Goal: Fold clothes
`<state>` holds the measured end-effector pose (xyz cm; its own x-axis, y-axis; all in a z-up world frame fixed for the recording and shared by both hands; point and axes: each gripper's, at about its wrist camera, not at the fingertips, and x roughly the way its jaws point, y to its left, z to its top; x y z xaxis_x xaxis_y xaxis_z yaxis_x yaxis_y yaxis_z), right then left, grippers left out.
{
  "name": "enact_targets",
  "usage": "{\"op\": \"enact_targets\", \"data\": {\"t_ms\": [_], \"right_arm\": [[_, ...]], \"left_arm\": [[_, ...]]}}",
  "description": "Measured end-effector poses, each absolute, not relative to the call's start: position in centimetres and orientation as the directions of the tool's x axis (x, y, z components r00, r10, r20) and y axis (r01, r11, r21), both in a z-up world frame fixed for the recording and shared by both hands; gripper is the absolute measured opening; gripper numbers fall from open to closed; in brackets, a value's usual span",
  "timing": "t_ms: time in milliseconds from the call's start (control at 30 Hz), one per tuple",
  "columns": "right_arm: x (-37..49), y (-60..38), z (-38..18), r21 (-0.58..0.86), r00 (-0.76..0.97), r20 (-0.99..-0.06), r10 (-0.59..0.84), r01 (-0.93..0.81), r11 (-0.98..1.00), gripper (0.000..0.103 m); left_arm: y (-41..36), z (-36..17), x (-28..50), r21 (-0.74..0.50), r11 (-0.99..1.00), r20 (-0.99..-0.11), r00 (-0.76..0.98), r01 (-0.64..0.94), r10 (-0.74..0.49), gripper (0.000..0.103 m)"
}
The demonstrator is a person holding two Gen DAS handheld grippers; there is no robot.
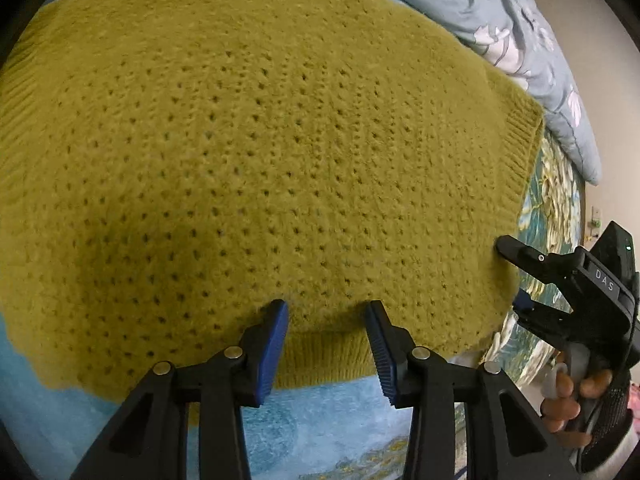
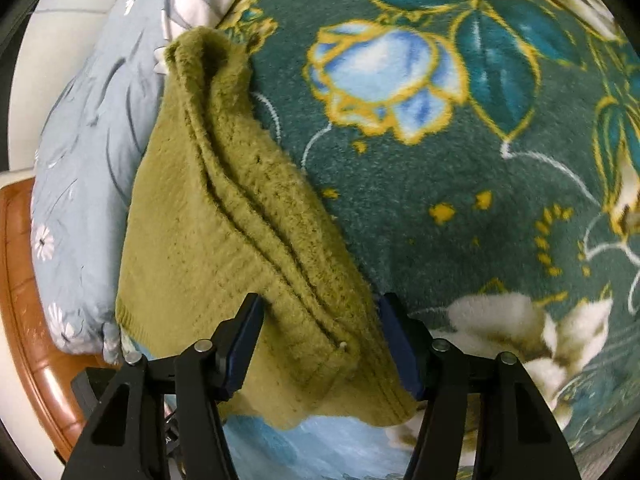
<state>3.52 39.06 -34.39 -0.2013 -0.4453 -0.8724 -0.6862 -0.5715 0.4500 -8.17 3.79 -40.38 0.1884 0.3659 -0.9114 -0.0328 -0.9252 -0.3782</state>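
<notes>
Underneath everything lies a floral fleece blanket (image 2: 460, 208), dark teal with blue and white blooms outlined in yellow; it is the landmark here. Along the blanket's far edge sits a grey-blue flower-print duvet (image 1: 532, 40), bunched into a thick roll. An olive-green knit sweater (image 1: 248, 152) lies folded on the blanket, its far side reaching toward the duvet and, in the left wrist view, its ribbed hem on the right. From the right wrist view the same sweater shows as several stacked folded layers, edge-on, running from the duvet toward the camera. A strip of brown wooden bed frame (image 2: 24, 300) shows beyond the duvet, off the blanket's edge. The right gripper (image 1: 510, 280) meets the sweater's right edge over the blanket, jaws spread above and below the stacked layers; whether its pads touch the knit I cannot tell. The left gripper (image 1: 328, 344) sits at the sweater's near edge, jaws spread wide, blue pads just over the knit and its ribbed band, not pinching it. The person's right hand (image 1: 568, 396) wraps the right gripper's handle, bare fingers showing.
</notes>
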Motion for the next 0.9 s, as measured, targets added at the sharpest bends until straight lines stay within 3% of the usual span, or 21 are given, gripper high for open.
{"op": "enact_targets", "data": {"t_ms": [67,167,467,700,900], "right_arm": [[3.6,38.8,-34.4,0.44,-0.191,-0.874,-0.448,-0.701,-0.561,0.037],[3.5,38.3,-33.5,0.448,-0.197,-0.869,-0.454,-0.704,-0.551,0.023],[0.8,33.1,-26.1,0.493,-0.221,-0.867,-0.446,-0.511,-0.705,0.02],[-5.5,23.6,-20.4,0.393,-0.229,-0.91,-0.345,-0.217,-0.894,0.02],[-5.7,14.3,-18.7,0.344,-0.193,-0.918,-0.347,0.053,-0.938,0.019]], "left_arm": [[4.3,-40.1,-9.7,-0.39,-0.92,-0.906,0.189,-0.025,0.379,0.044],[-0.4,-38.0,-10.5,-0.417,-0.908,-0.896,0.152,0.041,0.418,0.045],[-14.3,-34.4,-7.9,-0.446,-0.849,-0.889,-0.029,0.283,0.457,0.045],[-23.9,-32.8,-4.7,-0.444,-0.787,-0.894,-0.145,0.428,0.425,0.048],[-27.9,-33.1,0.3,-0.481,-0.695,-0.873,-0.225,0.534,0.432,0.049]]}}
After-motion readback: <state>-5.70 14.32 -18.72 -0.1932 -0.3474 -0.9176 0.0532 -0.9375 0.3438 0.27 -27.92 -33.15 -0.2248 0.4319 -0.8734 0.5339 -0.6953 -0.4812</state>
